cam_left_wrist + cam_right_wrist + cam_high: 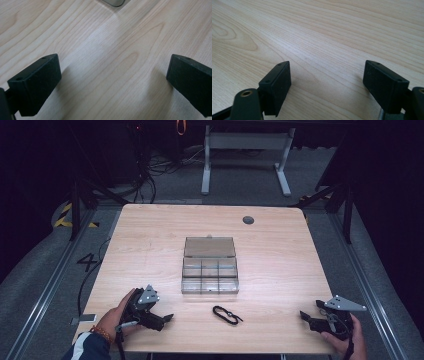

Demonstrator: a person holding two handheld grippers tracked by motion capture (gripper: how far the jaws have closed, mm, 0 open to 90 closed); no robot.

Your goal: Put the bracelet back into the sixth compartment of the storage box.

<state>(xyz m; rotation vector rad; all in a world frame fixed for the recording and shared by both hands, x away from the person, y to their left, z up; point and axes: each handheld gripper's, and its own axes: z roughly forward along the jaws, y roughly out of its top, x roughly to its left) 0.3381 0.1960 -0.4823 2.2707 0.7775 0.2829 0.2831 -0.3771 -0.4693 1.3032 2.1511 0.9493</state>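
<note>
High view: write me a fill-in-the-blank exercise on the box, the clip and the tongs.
1. The clear compartment box has its lid ____.
2. The black clip lies on the table ____ the two tongs.
3. The left tongs and right tongs both stand ____.

Missing words: open; between; open

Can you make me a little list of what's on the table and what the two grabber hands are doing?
table: light wooden table
box: clear compartment box, lid open, middle of table
small thing: black carabiner clip, lying in front of the box
left gripper: open, holding nothing, near the table's front left
right gripper: open, holding nothing, near the front right
inside the box: too small to tell
</note>
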